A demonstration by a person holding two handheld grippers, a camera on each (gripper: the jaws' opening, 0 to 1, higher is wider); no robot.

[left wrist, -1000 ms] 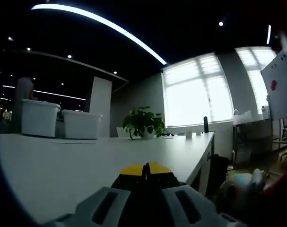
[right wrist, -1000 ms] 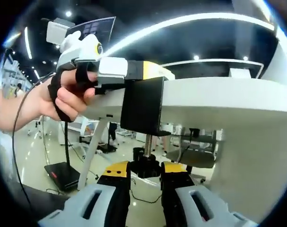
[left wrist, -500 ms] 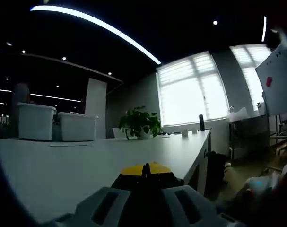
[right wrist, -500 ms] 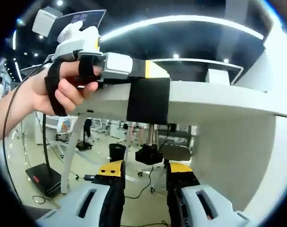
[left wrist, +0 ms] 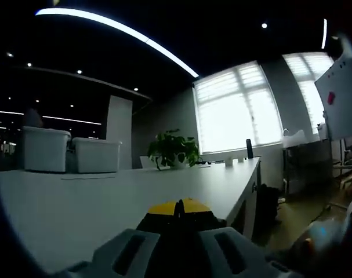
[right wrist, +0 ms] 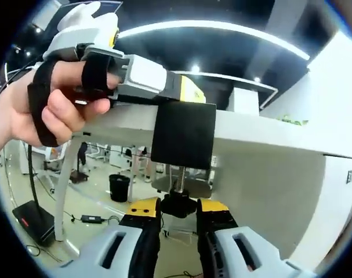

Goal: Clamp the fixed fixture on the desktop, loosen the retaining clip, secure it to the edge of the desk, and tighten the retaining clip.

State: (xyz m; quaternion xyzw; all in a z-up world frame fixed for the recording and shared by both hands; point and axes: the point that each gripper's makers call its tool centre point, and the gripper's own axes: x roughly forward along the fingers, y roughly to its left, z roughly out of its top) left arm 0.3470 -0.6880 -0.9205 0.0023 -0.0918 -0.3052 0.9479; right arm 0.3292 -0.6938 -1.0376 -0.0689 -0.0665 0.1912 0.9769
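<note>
My right gripper (right wrist: 177, 229) has come back up under the desk (right wrist: 268, 136) and its jaws again close on the one screw knob (right wrist: 178, 205). My left gripper (right wrist: 135, 81) grips the single black fixture (right wrist: 184, 135) on the desk edge. Tightening looks unfinished; the pad seems not to touch the underside.

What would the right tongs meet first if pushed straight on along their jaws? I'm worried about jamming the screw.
The right tongs already close on the black knob of the clamp screw. Straight on lies the threaded screw, then the black clamp on the desk edge.
</note>
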